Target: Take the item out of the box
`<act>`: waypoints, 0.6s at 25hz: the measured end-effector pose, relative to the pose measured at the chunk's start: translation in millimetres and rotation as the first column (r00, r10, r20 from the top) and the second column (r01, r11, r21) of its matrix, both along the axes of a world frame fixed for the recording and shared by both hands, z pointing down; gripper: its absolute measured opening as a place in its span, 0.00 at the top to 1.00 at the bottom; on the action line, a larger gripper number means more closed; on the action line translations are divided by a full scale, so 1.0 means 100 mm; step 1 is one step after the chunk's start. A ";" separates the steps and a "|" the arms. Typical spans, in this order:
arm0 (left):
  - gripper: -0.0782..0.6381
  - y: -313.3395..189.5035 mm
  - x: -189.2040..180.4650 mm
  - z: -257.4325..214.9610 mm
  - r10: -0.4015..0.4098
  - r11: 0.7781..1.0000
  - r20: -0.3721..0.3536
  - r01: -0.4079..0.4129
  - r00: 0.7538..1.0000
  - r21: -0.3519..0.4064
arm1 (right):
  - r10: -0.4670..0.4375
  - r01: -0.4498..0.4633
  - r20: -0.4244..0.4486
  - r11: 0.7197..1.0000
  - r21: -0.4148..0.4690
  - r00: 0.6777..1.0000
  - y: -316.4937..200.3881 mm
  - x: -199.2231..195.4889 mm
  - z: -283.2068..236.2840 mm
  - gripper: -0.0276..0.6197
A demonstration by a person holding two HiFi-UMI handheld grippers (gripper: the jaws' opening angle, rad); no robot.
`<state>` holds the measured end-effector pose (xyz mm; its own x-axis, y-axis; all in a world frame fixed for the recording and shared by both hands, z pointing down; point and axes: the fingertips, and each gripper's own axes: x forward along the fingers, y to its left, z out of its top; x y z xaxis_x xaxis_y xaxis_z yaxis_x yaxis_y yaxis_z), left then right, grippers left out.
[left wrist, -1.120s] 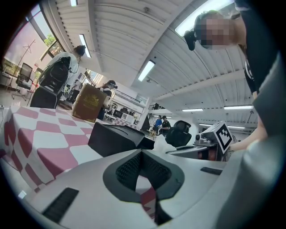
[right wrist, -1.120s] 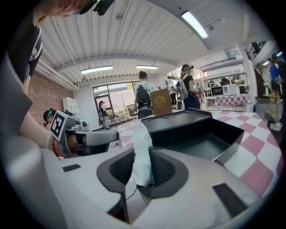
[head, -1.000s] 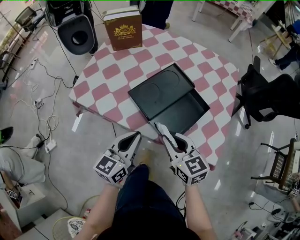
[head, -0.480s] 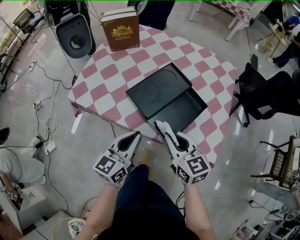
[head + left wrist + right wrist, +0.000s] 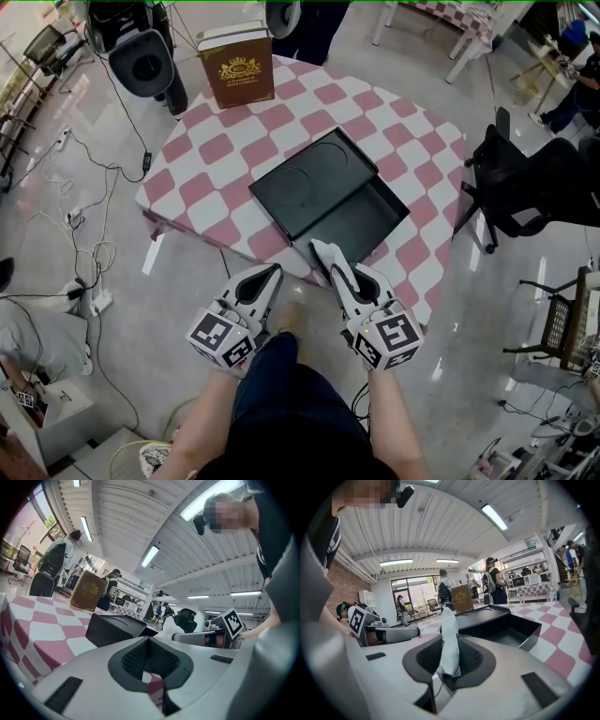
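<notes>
A black box (image 5: 364, 225) lies on the checkered table (image 5: 225, 141), its lid (image 5: 314, 183) slid off toward the far left so the near half is uncovered. My right gripper (image 5: 349, 286) hovers at the table's near edge, just in front of the box. It is shut on a white, limp item (image 5: 328, 258) that sticks up out of the jaws. In the right gripper view the white item (image 5: 450, 639) stands pinched between the pads, with the black box (image 5: 506, 625) beyond it. My left gripper (image 5: 270, 274) hangs beside it, off the table, shut with nothing in it.
A brown gold-printed box (image 5: 236, 66) stands upright at the table's far edge. A black office chair (image 5: 534, 192) is to the right of the table. Cables (image 5: 75, 187) run over the floor at left, and a black round device (image 5: 145, 66) sits behind.
The head view has drifted a little, so the table sits slightly left and higher. Both grippers keep their places, the right one still gripping the white item.
</notes>
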<state>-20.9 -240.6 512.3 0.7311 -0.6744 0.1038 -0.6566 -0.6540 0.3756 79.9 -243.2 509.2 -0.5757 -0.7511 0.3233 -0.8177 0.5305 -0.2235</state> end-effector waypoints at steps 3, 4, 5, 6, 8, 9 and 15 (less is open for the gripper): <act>0.89 0.00 0.03 -0.08 0.006 1.000 0.000 -0.006 1.000 0.006 | 0.009 -0.009 0.014 1.000 0.009 1.000 0.01 0.03 -0.05 0.86; 0.89 0.00 0.05 -0.10 0.010 1.000 0.001 -0.010 1.000 0.011 | 0.013 -0.014 0.021 1.000 0.012 1.000 0.02 0.04 -0.07 0.86; 0.89 0.00 0.06 -0.13 0.013 1.000 0.001 -0.013 1.000 0.016 | 0.017 -0.017 0.027 1.000 0.015 0.999 0.02 0.05 -0.09 0.86; 0.89 -0.01 0.07 -0.15 0.016 1.000 0.002 -0.016 1.000 0.021 | 0.020 -0.021 0.031 1.000 0.017 0.999 0.03 0.06 -0.11 0.86; 0.89 -0.01 0.11 -0.18 0.025 0.999 0.002 -0.025 1.000 0.032 | 0.025 -0.026 0.035 0.999 0.024 0.999 0.04 0.08 -0.15 0.86; 0.89 -0.01 0.12 -0.20 0.030 0.999 0.002 -0.030 1.000 0.037 | 0.028 -0.029 0.037 0.999 0.027 0.999 0.04 0.10 -0.17 0.86; 0.89 -0.02 0.19 -0.29 0.038 0.998 -0.005 -0.038 0.999 0.050 | 0.042 -0.045 0.059 0.998 0.047 0.997 0.07 0.14 -0.29 0.86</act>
<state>-2.3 -243.0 483.7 0.7570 -0.6501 0.0659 -0.6285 -0.6967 0.3460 94.2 -236.6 480.6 -0.5587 -0.7896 0.2537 -0.8267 0.5059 -0.2461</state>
